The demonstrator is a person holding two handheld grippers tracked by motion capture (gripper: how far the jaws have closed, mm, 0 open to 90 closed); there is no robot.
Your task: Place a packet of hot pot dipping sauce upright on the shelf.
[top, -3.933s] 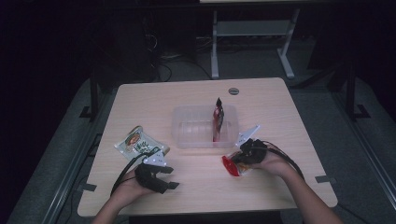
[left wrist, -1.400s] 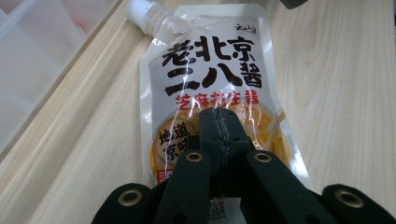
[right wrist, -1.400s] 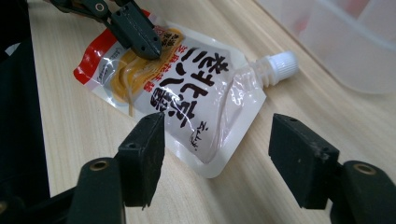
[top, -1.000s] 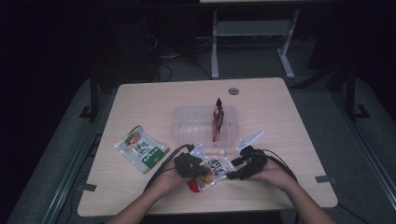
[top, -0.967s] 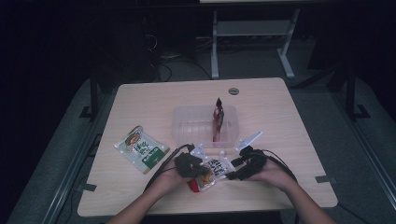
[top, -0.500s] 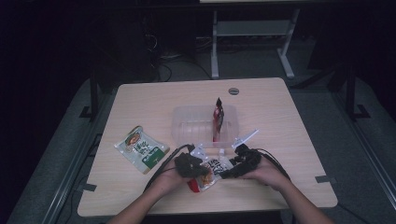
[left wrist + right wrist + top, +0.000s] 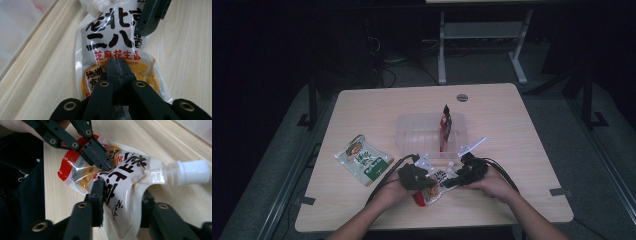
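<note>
Near the desk's (image 7: 362, 110) front edge, the spouted sauce pouch (image 7: 120, 182) lies flat; the left tool (image 7: 117, 68) stays clenched on its lower end, and the right tool (image 7: 120, 202) has just been closing, now squeezing the pouch's upper body, likely for a handover.

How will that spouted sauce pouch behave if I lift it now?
The pouch will probably sag: its film already buckles between the right gripper pads. The glossy film may slip. The left gripper, shut on the lower end, should steady it.
</note>
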